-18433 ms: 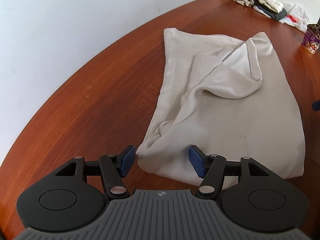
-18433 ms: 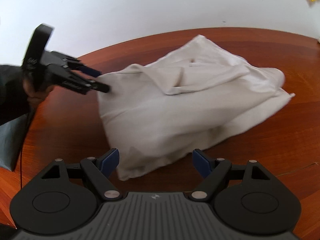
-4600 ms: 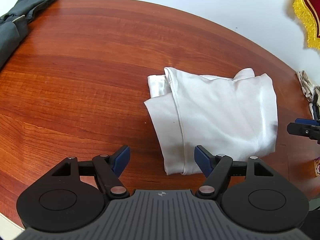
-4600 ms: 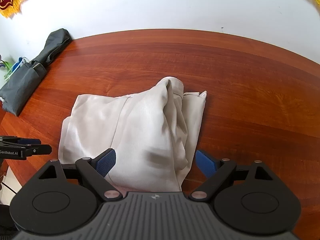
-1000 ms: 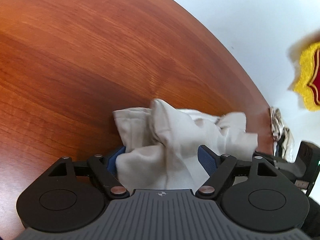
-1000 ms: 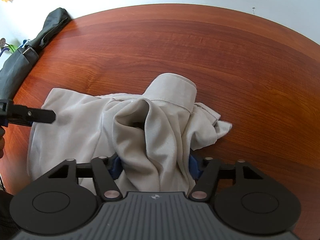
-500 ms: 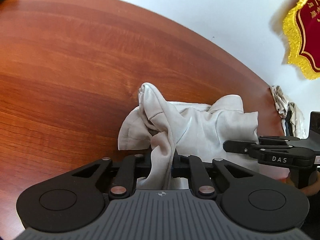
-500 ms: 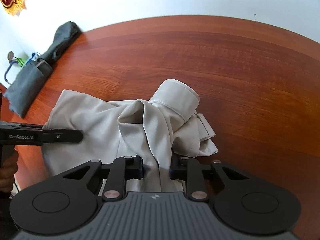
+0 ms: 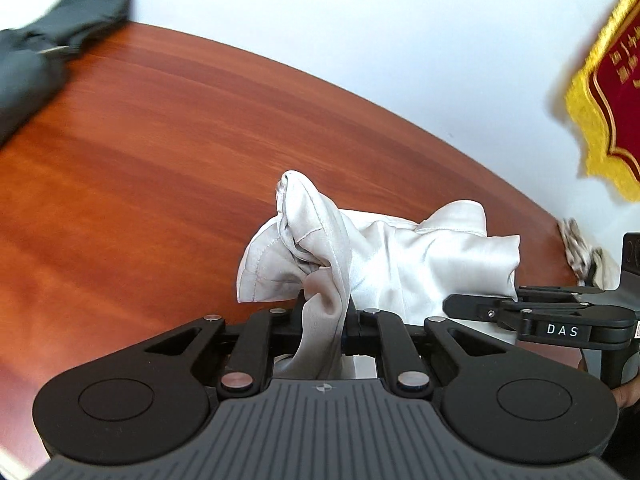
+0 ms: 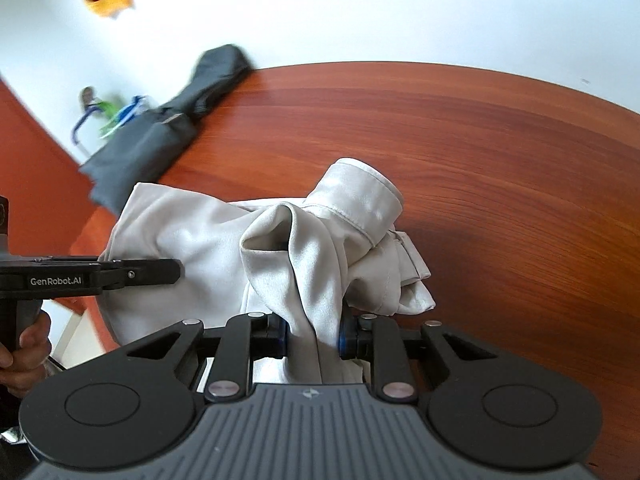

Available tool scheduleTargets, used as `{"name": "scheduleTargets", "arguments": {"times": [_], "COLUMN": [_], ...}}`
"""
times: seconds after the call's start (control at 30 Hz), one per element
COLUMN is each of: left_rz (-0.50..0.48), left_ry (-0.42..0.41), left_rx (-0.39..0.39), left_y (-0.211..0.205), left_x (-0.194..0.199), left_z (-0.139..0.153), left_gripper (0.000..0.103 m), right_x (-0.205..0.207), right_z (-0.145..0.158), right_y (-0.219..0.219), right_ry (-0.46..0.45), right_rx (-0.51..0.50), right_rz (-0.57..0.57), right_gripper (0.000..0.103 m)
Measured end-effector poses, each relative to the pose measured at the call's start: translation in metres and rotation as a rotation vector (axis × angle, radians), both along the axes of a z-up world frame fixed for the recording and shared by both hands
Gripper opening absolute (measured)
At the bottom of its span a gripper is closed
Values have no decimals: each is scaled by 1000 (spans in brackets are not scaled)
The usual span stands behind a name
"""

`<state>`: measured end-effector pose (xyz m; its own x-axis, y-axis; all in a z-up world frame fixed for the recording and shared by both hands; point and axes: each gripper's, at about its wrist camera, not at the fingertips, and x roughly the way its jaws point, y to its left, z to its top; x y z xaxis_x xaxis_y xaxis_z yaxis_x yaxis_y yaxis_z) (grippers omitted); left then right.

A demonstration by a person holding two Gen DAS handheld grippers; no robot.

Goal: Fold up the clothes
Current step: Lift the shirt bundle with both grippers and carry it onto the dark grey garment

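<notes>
Pale beige garment (image 9: 400,256); reddish-brown wood-grain table (image 9: 160,140); black tongs (image 9: 324,316); red pennant (image 9: 616,92) fringed yellow.

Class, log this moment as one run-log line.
left claw: shut on beige garment | right claw: shut on beige garment | garment: bunched, partly lifted off wooden table

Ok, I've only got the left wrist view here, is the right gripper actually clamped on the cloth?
Observer: Yes. The right wrist view shows the right gripper has just closed its blue pads on a bunched fold of the pale garment.
Operator: Anything beside the dark bag that I can't see?
Observer: Blurred blue and green items sit against the wall next to it.
</notes>
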<state>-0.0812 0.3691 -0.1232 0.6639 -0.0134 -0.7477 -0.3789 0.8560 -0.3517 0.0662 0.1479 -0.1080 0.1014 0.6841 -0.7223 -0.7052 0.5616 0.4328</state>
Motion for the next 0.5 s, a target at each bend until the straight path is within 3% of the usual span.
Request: {"name": "scheduleTargets", "arguments": {"times": [0.2,0.5], "left_rz": [125,183], "left_ry": [-6,-45], "left_rx": [17,41], "left_y": [22,95], "left_x": [-63,-130], "left_z": [15,31], "left_gripper": [14,14], "right_x": [-33,-100], "right_z": [15,40], "right_y": [38,131], "right_ry": [-12,-57], "right_rx": [28,42], "right_rz": [108,187], "right_gripper": [24,24]}}
